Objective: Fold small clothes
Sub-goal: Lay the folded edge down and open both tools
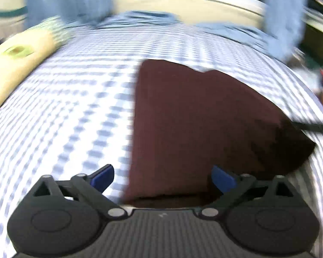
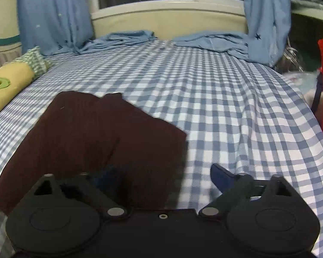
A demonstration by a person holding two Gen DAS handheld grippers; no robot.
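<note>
The dark maroon garment (image 2: 92,137) lies flat on the checked bedsheet (image 2: 215,107). Left gripper (image 1: 162,177) and right gripper (image 2: 161,178) hover spread, holding nothing, over the garment's near edge. Risk: pinching the bedsheet together with the garment.

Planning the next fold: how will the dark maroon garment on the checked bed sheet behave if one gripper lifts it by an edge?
The maroon garment lies flat and limp, so it will probably droop and hang rather than hold shape. It looks thin, so likely light. On the soft checked sheet it may drag and bunch rather than slide cleanly.
</note>
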